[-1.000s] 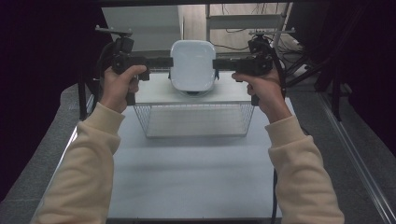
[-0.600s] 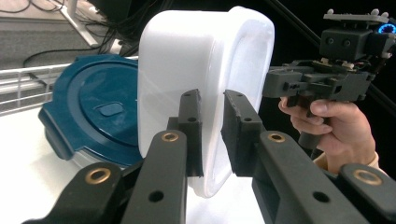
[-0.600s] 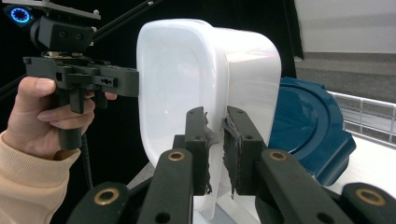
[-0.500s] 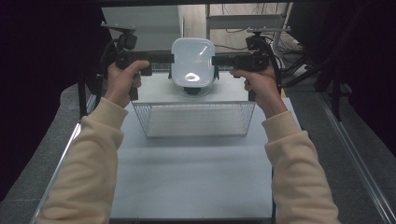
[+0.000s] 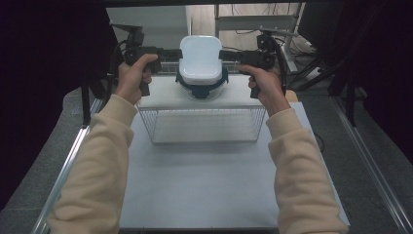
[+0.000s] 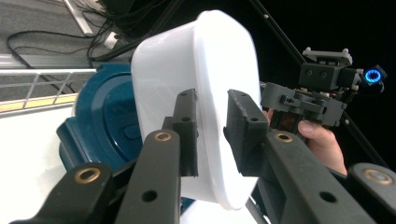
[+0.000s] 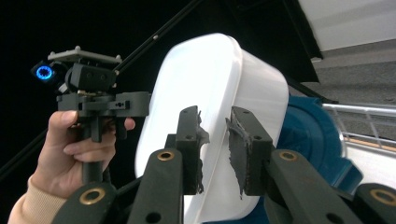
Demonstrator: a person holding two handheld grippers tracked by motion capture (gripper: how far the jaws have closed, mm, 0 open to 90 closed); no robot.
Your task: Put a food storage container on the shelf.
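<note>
A white rounded-square tub (image 5: pixel 200 58) hangs between both grippers, just above a dark blue-rimmed container (image 5: pixel 200 89) that rests on a white board (image 5: pixel 163 96). My left gripper (image 5: pixel 178 52) is shut on the tub's left rim and my right gripper (image 5: pixel 222 54) on its right rim. In the left gripper view the tub's rim (image 6: pixel 210 70) runs between the pads of the left gripper (image 6: pixel 212 128), with the blue container (image 6: pixel 105 121) behind it. Seen from the right gripper view, the right gripper (image 7: pixel 215 140) pinches the tub (image 7: pixel 210 84), and the blue container (image 7: pixel 310 140) lies beyond.
The white board lies on top of a wire basket (image 5: pixel 202 125) at the back of the white table (image 5: pixel 199 185). Metal rails (image 5: pixel 65 170) run along the table's sides. A metal frame (image 5: pixel 258 22) and cables stand behind.
Both grippers have risen slightly with the white tub, and the blue-rimmed container under it now shows more.
</note>
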